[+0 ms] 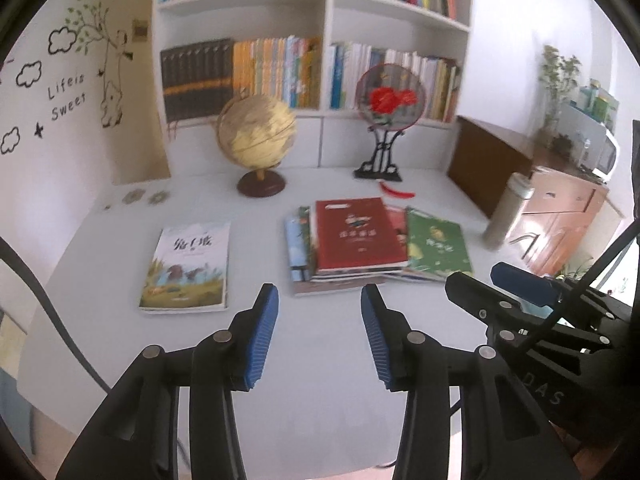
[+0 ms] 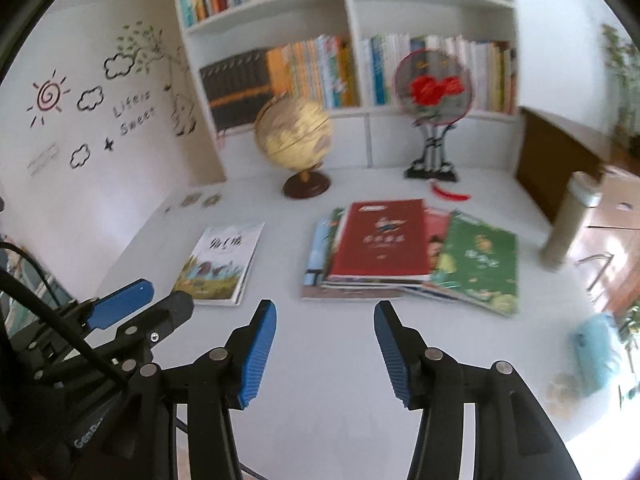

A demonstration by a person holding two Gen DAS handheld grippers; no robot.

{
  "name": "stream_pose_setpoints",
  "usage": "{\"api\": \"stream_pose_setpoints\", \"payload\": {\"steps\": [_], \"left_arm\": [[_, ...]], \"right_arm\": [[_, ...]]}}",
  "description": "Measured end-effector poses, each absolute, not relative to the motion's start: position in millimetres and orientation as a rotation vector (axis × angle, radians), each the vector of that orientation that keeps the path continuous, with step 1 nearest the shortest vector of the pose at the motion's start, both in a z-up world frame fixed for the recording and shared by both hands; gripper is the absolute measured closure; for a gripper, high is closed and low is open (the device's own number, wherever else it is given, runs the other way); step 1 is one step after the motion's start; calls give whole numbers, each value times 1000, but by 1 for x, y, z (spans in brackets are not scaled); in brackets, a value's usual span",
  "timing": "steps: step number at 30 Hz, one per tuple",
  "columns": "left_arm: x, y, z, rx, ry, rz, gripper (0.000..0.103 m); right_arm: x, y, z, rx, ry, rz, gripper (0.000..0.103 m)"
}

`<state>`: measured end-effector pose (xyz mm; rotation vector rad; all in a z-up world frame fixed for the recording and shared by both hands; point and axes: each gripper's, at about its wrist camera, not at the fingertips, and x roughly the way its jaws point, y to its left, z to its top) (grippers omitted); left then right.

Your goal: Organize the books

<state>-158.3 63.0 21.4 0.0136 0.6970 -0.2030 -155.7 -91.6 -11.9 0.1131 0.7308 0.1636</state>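
A loose pile of books lies on the white desk, topped by a red book (image 1: 358, 234) (image 2: 382, 240), with a green book (image 1: 438, 244) (image 2: 480, 262) fanned out to its right. A single white book with a painted cover (image 1: 188, 266) (image 2: 222, 262) lies flat to the left of the pile. My left gripper (image 1: 320, 306) hovers open above the desk's near part, nothing between its blue pads. My right gripper (image 2: 325, 318) is open too, close beside the left one, and empty. Each gripper shows at the edge of the other's view.
A globe (image 1: 258, 136) (image 2: 296, 138) and a round fan on a black stand (image 1: 386, 118) (image 2: 434, 108) stand at the back of the desk (image 1: 320, 360), under a full bookshelf (image 1: 320, 80). A tall beige flask (image 1: 506, 210) (image 2: 568, 220) stands at the desk's right edge, beside a wooden cabinet.
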Motion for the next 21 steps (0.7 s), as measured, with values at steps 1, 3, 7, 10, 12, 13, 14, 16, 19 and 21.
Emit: {"api": "stream_pose_setpoints", "payload": {"steps": [1,3,7,10,12,13,14,16,19,21], "left_arm": [[-163,59,25,13,694,-210,62],[-170,52,31,6,687,-217,60],[-178,39,36,12,680,-235,59],[-174,31,40,35,677,-228,50],[-170,29,44,34,649,-222,34],[-167,28,45,29,640,-231,27],[-162,28,45,25,632,-246,27],[-149,23,44,43,635,-251,26],[-130,22,39,61,646,-273,26],[-116,28,37,89,639,-249,26]], "right_arm": [[-161,-97,-8,116,724,151,54],[-172,-106,-2,131,715,135,54],[-190,-120,5,141,703,99,54],[-192,-126,5,154,705,78,53],[-189,-132,4,168,715,64,53],[-185,-135,3,175,715,54,53],[-186,-139,3,181,715,46,53],[-178,-145,1,196,720,28,53],[-161,-150,-4,210,743,12,53],[-147,-155,-7,222,746,4,53]]}}
